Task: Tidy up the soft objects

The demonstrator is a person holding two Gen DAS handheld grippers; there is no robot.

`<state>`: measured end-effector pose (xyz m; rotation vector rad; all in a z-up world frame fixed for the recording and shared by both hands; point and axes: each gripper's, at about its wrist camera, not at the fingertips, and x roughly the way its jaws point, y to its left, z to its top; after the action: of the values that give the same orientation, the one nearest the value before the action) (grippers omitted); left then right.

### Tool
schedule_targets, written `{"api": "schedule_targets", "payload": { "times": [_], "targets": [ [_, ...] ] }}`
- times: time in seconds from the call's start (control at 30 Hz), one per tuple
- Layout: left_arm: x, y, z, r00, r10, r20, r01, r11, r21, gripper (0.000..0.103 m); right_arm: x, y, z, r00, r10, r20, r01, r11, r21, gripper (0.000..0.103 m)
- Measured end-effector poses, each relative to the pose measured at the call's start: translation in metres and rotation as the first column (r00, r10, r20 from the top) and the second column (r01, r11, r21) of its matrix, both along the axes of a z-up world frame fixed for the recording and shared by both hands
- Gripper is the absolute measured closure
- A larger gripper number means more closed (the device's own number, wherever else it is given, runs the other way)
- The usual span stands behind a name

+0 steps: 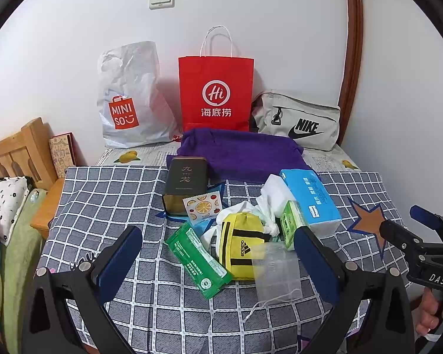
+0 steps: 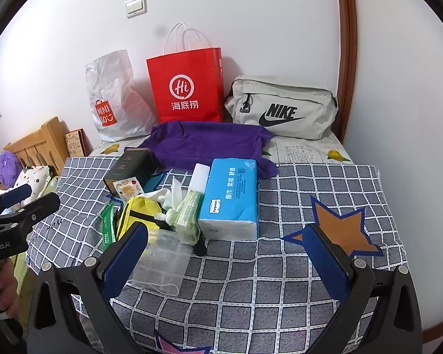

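The soft objects lie in one loose heap near the middle of the worktop, on a grey checked cloth (image 2: 280,280). The heap holds a yellow pouch (image 1: 242,244), a green wipes packet (image 1: 199,261), a clear plastic bag (image 1: 276,274), a small green tissue pack (image 1: 291,221), crumpled white tissue (image 1: 267,203) and a blue tissue pack (image 1: 311,199). Most of these touch or overlap. A dark tin (image 1: 186,184) stands at the far edge of the heap with a fruit-print sachet (image 1: 200,205) leaning on it. Behind lies a folded purple towel (image 2: 203,144).

Along the wall stand three candidate containers: a white plastic bag (image 1: 130,100), a red paper bag (image 1: 215,88) and a grey pouch bag (image 2: 283,106).

The left gripper (image 1: 218,262) hangs over the near side of the heap, jaws spread wide and holding nothing. The right gripper (image 2: 227,261) hovers to the right, jaws likewise spread and empty, with the clear plastic bag beside its left finger.

Hazards, as judged from this layout:
- Overlap: closing on one item may drag its neighbours, since the clear plastic bag lies across the yellow pouch.
- Slip: thin film and loose tissue offer little to grip and may slide out or tear.
- Collision: both grippers are near the same heap and could foul each other.
- Tipping: the upright red paper bag may fall if nudged during loading.
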<state>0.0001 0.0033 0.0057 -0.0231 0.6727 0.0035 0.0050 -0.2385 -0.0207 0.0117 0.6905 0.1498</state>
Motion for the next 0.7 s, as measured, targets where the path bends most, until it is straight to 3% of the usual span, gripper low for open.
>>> {"api": "schedule_targets", "payload": {
  "times": [0.7],
  "targets": [
    [-0.0011, -0.0004, -0.0008, 1.000, 0.002, -0.001, -0.002, 1.000, 0.001, 0.000, -0.0011, 0.0008, 0.0028, 1.000, 0.004, 0.003, -0.004, 1.000, 0.001, 0.000]
  ]
}}
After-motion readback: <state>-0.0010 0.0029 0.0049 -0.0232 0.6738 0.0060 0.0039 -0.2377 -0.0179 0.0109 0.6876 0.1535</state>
